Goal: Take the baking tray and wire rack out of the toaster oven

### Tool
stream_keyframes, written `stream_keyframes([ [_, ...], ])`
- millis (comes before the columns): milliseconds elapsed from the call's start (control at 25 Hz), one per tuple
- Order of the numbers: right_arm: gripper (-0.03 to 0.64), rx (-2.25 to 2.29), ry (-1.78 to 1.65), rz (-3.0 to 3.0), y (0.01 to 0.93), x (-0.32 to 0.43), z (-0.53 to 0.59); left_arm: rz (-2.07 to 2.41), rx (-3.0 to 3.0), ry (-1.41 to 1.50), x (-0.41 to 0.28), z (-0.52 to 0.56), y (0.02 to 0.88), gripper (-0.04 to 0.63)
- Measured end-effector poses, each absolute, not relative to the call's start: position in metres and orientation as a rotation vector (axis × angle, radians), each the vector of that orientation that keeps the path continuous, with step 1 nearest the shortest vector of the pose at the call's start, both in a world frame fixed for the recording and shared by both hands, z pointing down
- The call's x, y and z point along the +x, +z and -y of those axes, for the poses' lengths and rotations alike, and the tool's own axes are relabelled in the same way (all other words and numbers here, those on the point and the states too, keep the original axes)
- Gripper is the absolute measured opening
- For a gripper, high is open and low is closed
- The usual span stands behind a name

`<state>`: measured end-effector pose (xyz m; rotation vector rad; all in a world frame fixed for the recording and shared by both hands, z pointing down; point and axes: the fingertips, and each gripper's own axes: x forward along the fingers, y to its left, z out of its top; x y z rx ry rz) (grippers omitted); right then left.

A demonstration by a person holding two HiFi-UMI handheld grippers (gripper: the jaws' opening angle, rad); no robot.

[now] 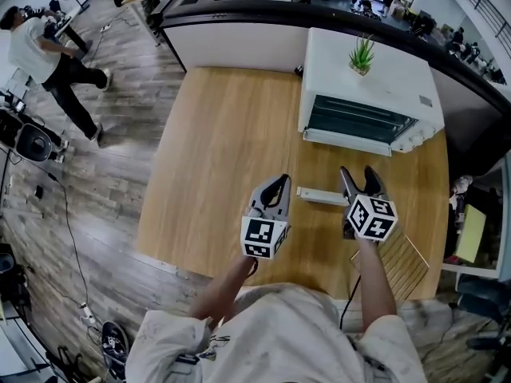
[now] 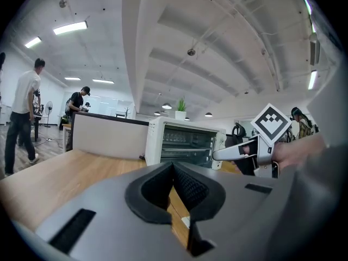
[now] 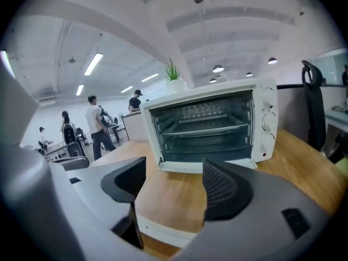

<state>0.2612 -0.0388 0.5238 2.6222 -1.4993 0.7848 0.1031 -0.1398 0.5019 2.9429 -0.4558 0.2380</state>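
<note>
A light wooden table (image 1: 215, 150) carries a white box-shaped toaster oven (image 1: 367, 78) with its front open. Inside the oven, a metal baking tray (image 3: 206, 130) sits below a wire rack (image 3: 209, 113). In front of the oven, the right gripper (image 1: 358, 174) has its 2 jaws spread, holding nothing. Farther from the oven, the left gripper (image 1: 279, 180) has its jaws pressed together, empty.

Light wood desk (image 1: 223, 150) in the middle. Small potted plant (image 1: 362, 54) at far R, green spikes upright. Curved partition (image 1: 231, 50) w/ dark top runs behind the desk. Person (image 1: 44, 50) in white top & dark trousers far L on plank floor (image 1: 120, 94), legs apart. Black cable (image 1: 70, 238) trails across the floor. Strip lights (image 2: 70, 28) lit overhead. Black chair (image 3: 312, 99) off R.
</note>
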Motion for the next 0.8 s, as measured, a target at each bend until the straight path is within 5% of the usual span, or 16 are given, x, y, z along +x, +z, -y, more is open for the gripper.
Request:
stream_keyframes([
  [800,0.337,2.032,0.194,1.260,0.522,0.331,0.100,0.509,2.909,0.296,0.100,0.148,0.518,0.015],
])
